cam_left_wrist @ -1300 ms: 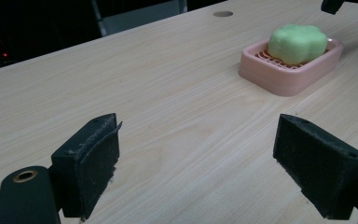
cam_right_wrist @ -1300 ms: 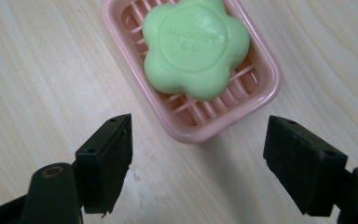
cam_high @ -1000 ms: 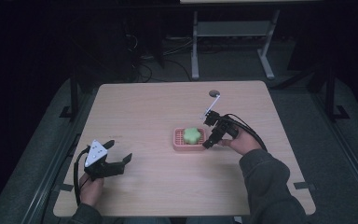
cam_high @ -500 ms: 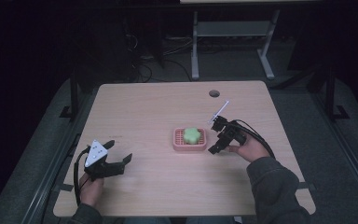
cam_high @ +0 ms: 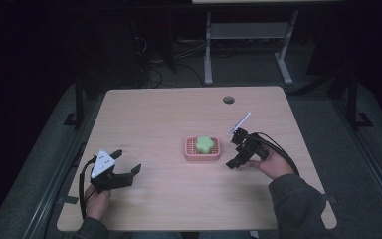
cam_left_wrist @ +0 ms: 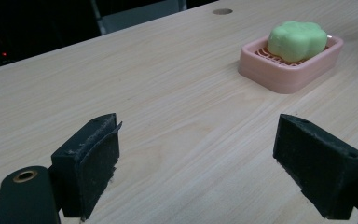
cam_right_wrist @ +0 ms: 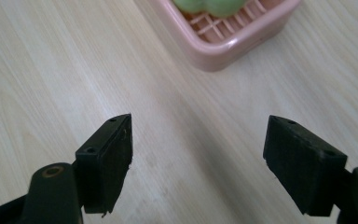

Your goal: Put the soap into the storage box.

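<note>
Mid-counter, the green soap [cam_high: 205, 144] sits in the pink dish [cam_high: 202, 155]. Your right gripper [cam_high: 240, 149] has backed off since a second ago, when it was right at the dish; it's now just beside the dish's right edge, jaws spread, holding nothing. Reads like a finished placement and release. Your left gripper [cam_high: 122, 167] hasn't moved, jaws spread, well apart at the counter's [cam_high: 154, 119] near-left.

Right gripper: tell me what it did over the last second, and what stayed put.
The right gripper drew back from the green soap toward the table's right side, its jaws open and empty. The soap stayed in the pink dish, and the left gripper stayed open near the left edge.
</note>
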`<act>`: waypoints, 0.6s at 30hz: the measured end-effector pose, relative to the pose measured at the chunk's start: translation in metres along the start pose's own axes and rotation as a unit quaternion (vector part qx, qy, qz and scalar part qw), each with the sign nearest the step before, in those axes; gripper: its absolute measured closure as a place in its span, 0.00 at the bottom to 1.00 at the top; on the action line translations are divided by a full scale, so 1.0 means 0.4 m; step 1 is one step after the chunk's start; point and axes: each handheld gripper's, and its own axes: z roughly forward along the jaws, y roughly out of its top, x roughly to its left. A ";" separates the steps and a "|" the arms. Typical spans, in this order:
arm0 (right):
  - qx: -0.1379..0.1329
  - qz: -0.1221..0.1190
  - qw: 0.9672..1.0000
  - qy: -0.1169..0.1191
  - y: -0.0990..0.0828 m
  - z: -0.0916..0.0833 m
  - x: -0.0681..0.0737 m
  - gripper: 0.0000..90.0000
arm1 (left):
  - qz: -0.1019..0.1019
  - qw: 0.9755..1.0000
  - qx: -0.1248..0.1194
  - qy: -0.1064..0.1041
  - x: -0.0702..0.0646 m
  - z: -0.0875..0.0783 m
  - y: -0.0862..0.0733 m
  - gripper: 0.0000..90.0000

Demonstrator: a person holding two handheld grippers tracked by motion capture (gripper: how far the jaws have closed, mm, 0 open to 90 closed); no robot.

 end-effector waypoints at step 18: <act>-0.029 0.019 0.999 -0.004 -0.110 -0.012 0.015 0.26 | 0.002 1.000 0.005 -0.001 -0.003 0.001 -0.003 0.16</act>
